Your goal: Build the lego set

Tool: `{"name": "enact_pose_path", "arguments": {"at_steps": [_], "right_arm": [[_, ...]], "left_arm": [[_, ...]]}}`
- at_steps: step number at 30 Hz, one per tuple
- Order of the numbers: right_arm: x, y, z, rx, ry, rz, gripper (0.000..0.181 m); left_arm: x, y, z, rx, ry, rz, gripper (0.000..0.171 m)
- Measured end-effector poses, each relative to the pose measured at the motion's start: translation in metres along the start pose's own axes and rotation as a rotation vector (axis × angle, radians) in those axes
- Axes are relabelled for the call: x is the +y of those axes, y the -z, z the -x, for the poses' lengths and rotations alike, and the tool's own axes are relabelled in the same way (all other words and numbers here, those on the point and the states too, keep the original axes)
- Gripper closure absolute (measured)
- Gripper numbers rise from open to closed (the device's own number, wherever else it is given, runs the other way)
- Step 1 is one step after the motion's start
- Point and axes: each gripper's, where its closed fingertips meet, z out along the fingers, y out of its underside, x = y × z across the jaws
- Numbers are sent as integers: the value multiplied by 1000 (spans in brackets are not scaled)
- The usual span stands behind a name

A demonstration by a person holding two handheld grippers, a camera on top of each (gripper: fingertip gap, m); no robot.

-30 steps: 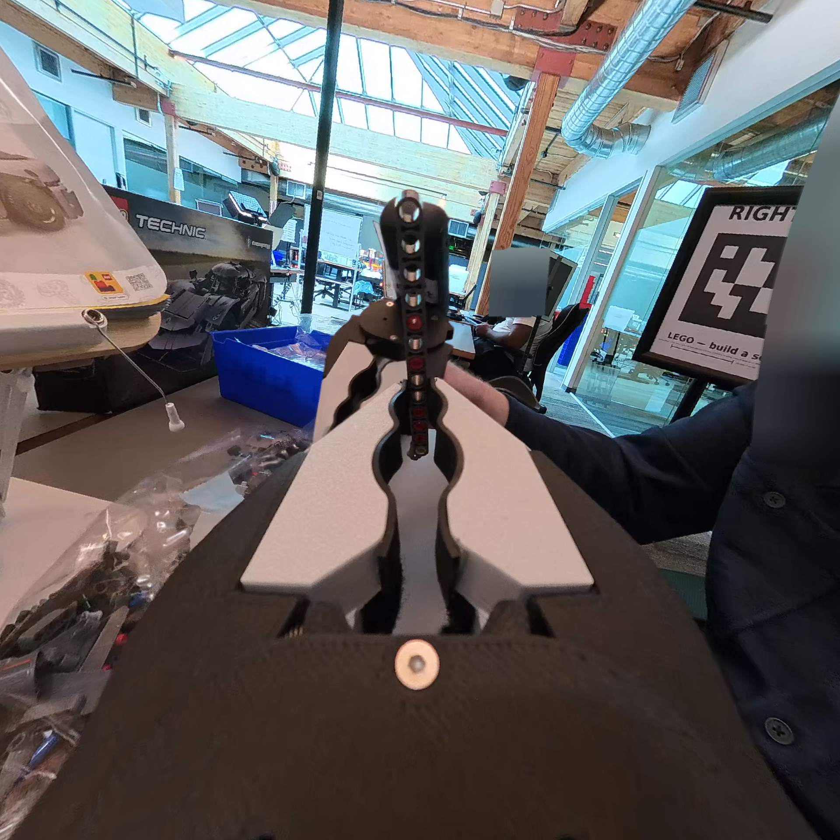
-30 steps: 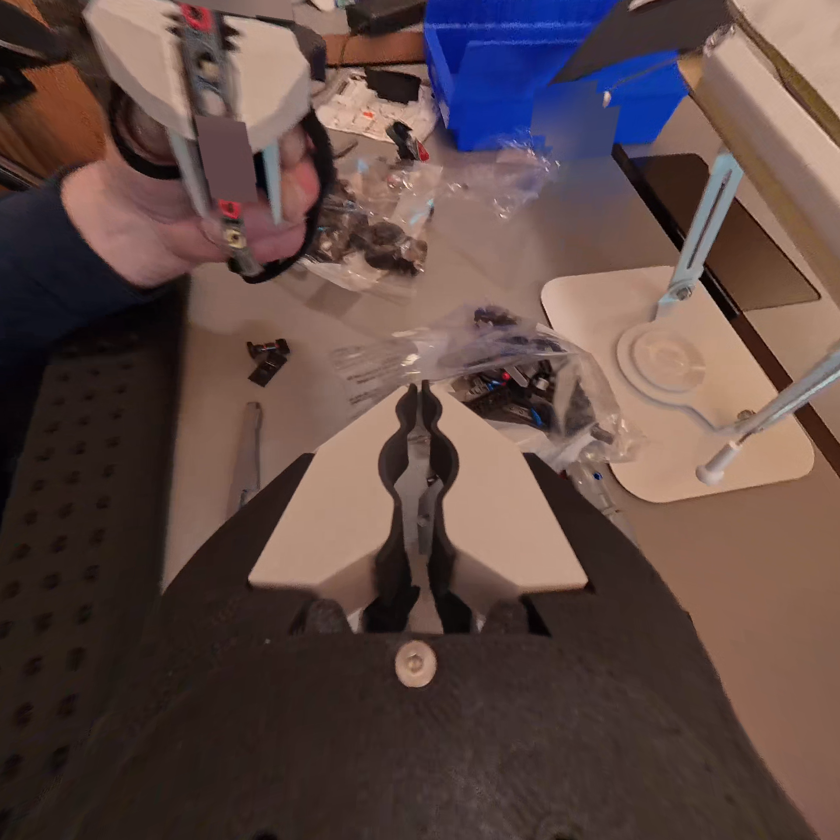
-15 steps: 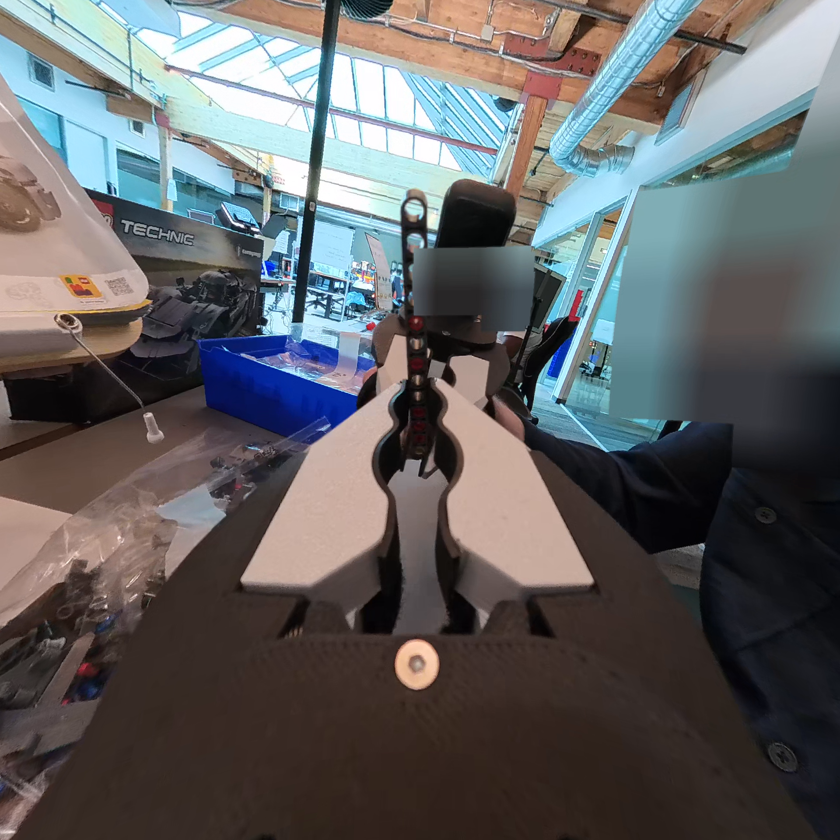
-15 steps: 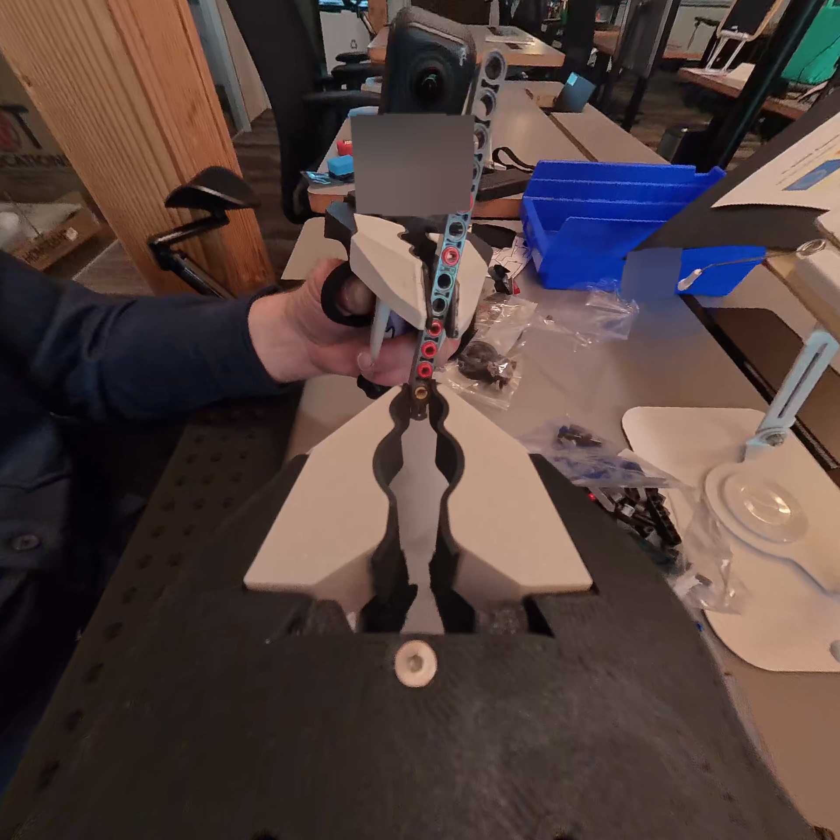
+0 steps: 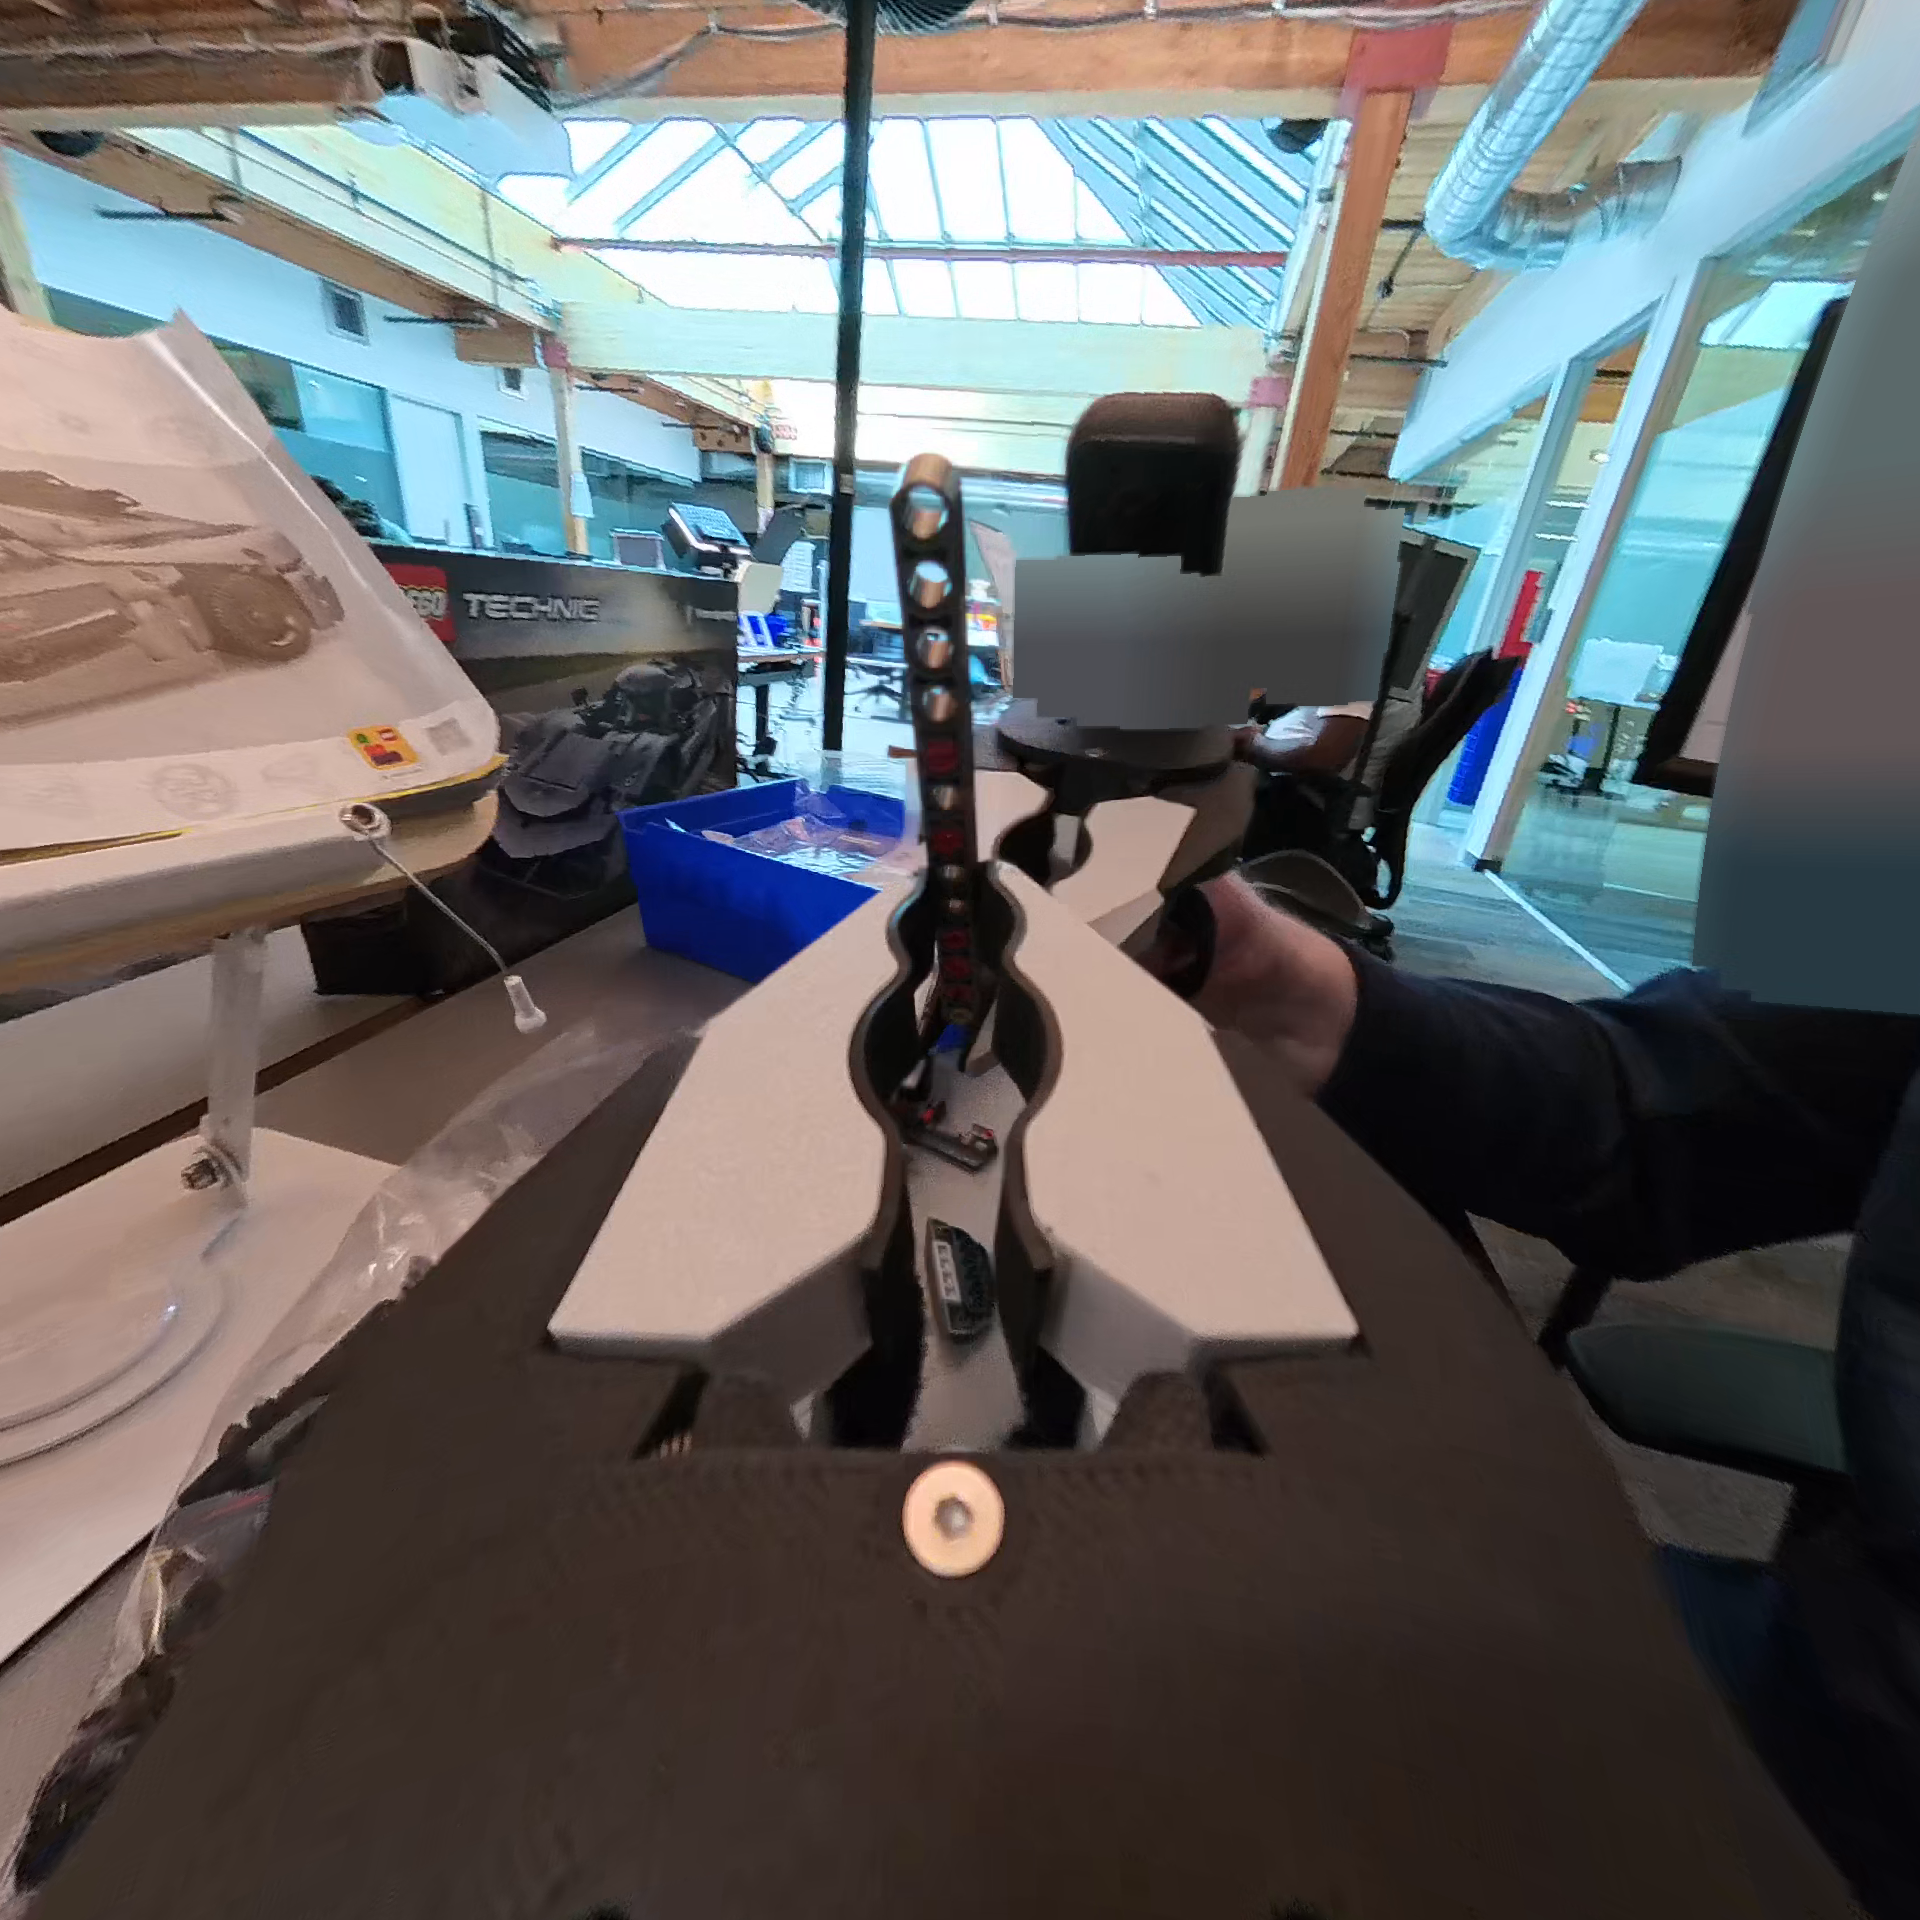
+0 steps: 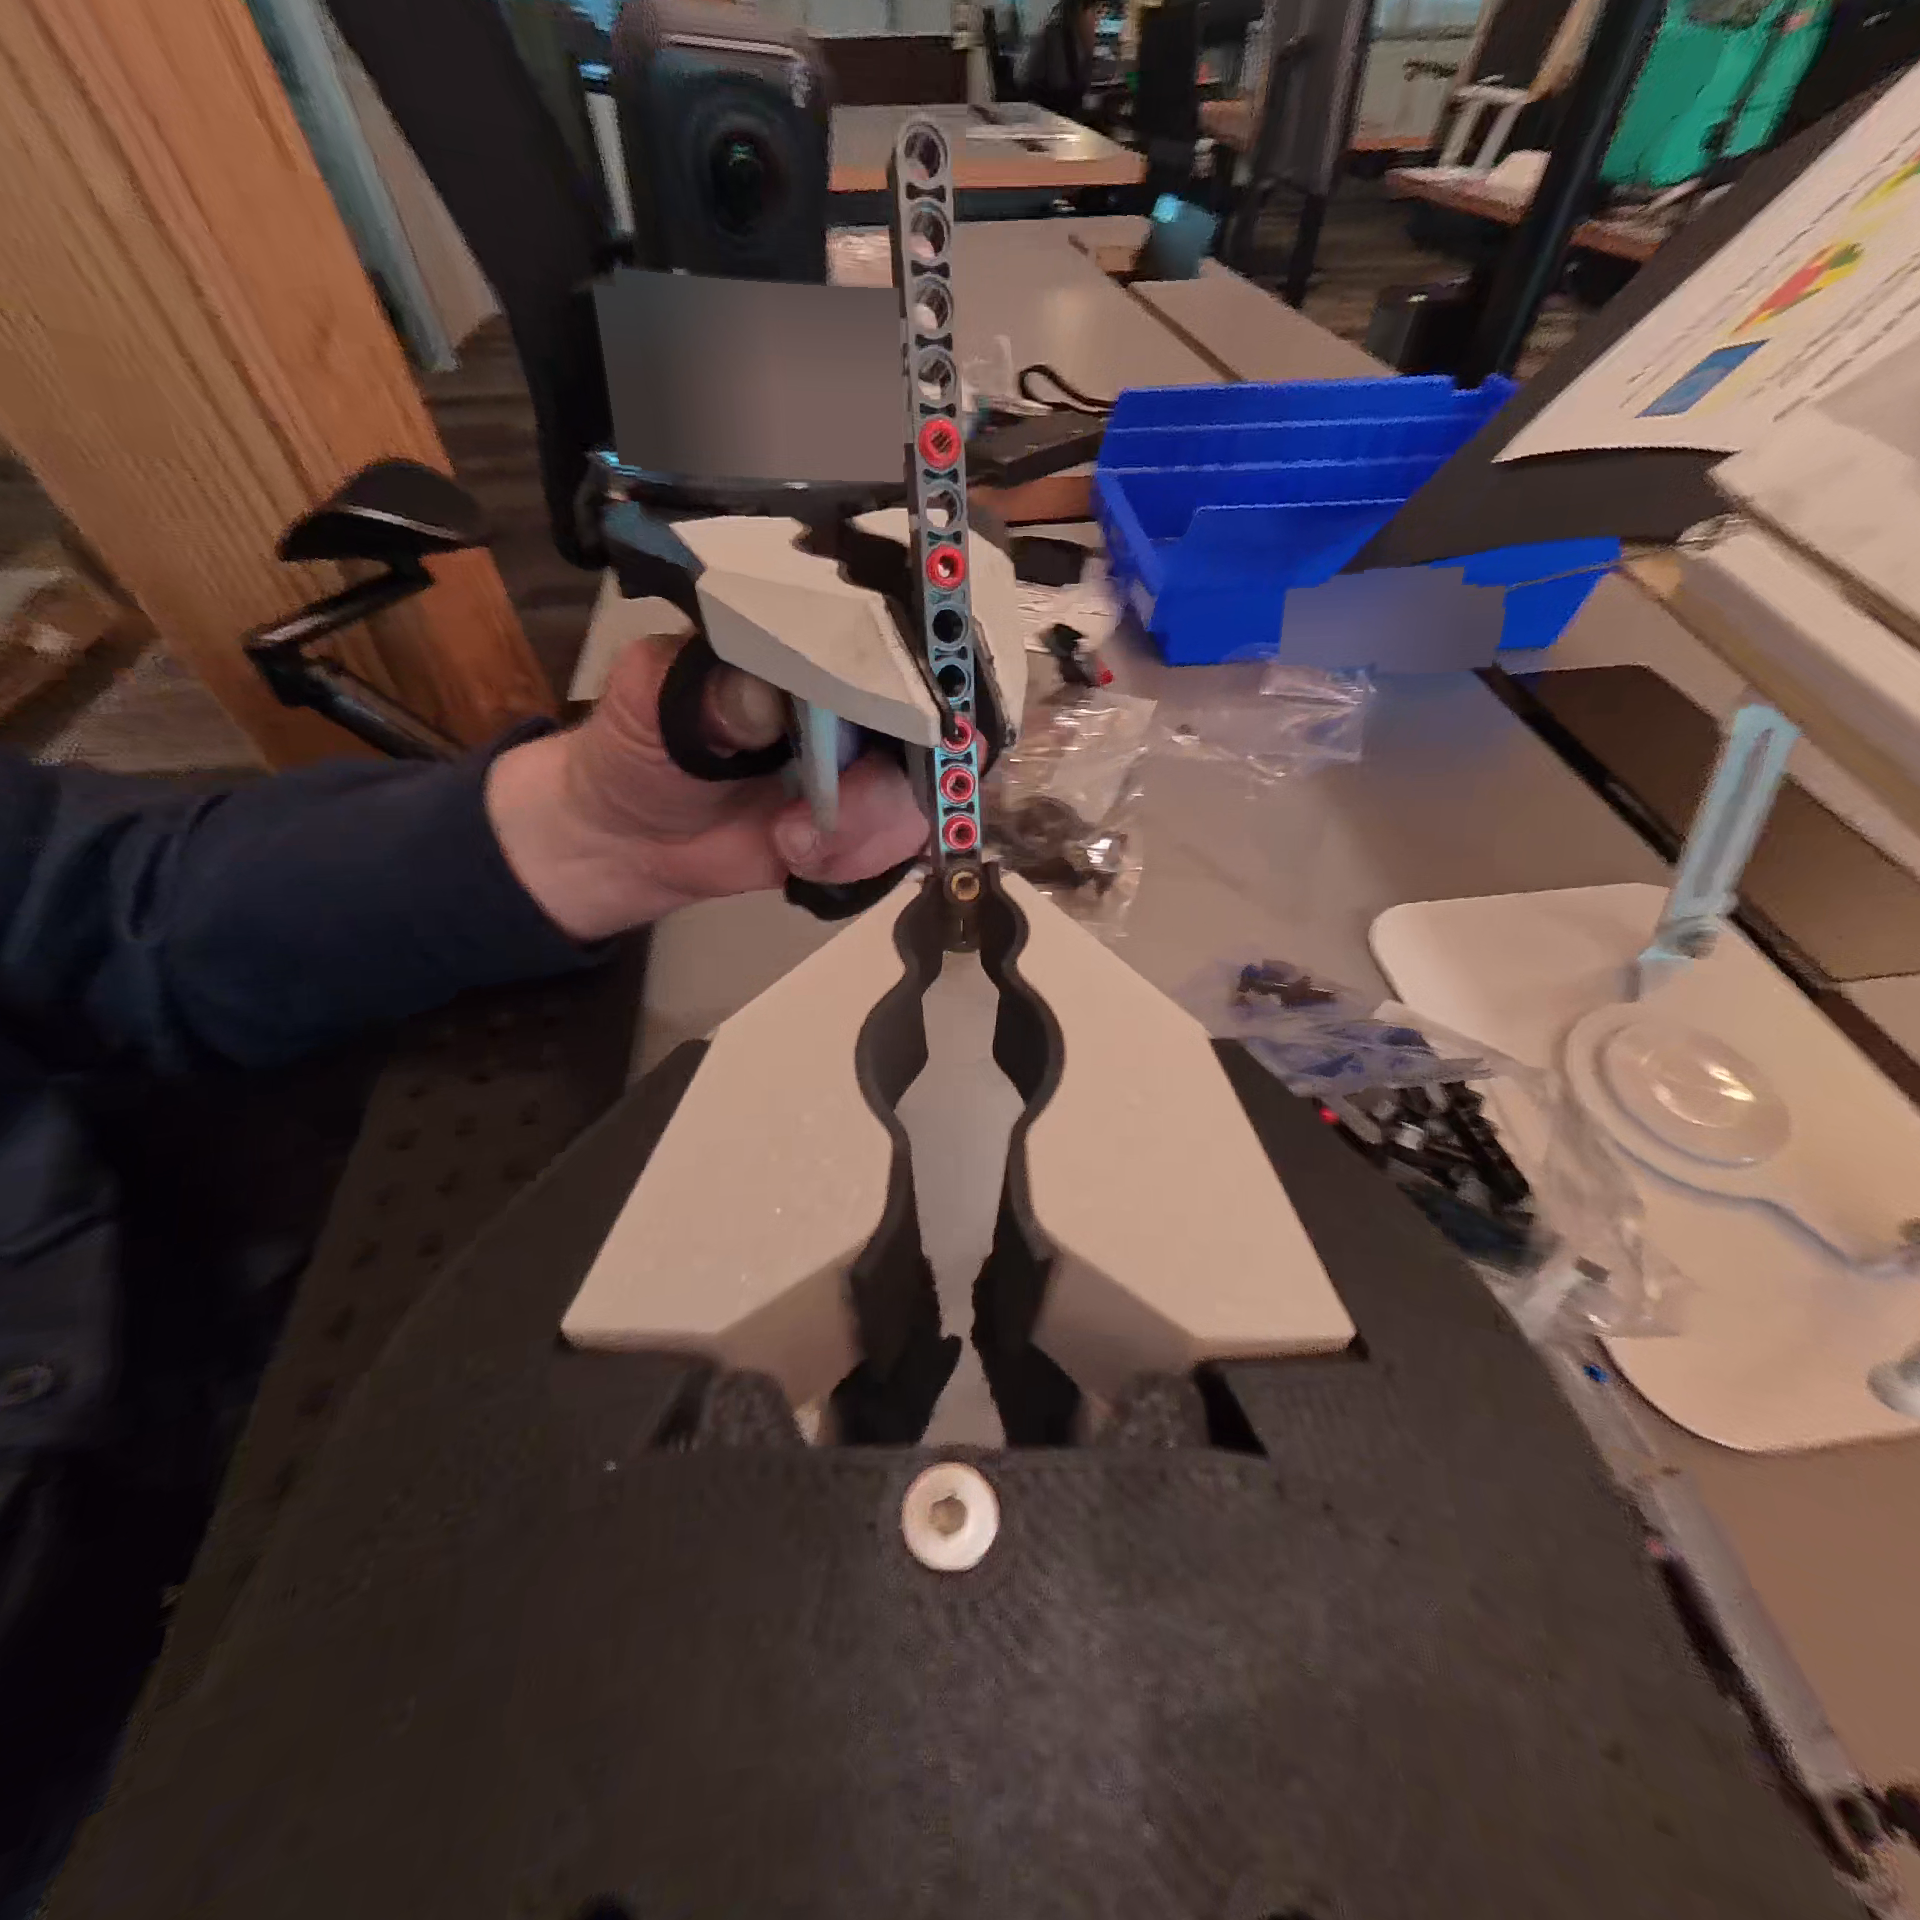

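An open-plan workshop office: skylights (image 5: 883, 197) between timber beams (image 5: 1340, 270) and exposed ducting (image 5: 1538, 135) overhead, glass-walled rooms (image 5: 1621, 582) right of the fingers, desks and chairs (image 5: 873, 675) beyond them.

The long beam (image 6: 940, 520) in the upper middle of the right wrist view is dark grey with a row of round holes, several ringed red and the lowest tan. Both grippers wear pale grey fingers (image 6: 790, 1174) over black bodies. The bin (image 6: 1299, 540) at upper right is bright blue. The sleeve (image 6: 208, 883) at left looks navy, perhaps black.
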Motion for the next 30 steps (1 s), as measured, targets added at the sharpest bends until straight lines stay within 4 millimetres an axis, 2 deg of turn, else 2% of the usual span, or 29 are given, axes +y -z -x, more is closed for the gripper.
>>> {"name": "enact_pose_path", "arguments": {"at_steps": [4,7,11,16,20,23,26,30], "right_arm": [[13,5,19,-149,32,74,177],[21,8,21,-121,118,128,177],[21,6,2,77,197,170,177],[29,2,-17,294,310,297,178],[26,3,-28,488,475,366,177],[17,4,-29,575,570,349,178],[7,5,-23,548,554,285,177],[11,4,-23,440,451,223,178]], "left_arm": [[11,0,-17,99,-36,101,167],[18,-3,-26,164,-14,139,167],[18,-4,-14,81,-29,128,166],[28,-6,0,-44,-110,204,166],[26,-4,9,-78,-46,184,166],[21,2,18,-90,66,133,166],[17,12,26,-82,153,94,167],[18,8,27,-89,163,85,167]]}}
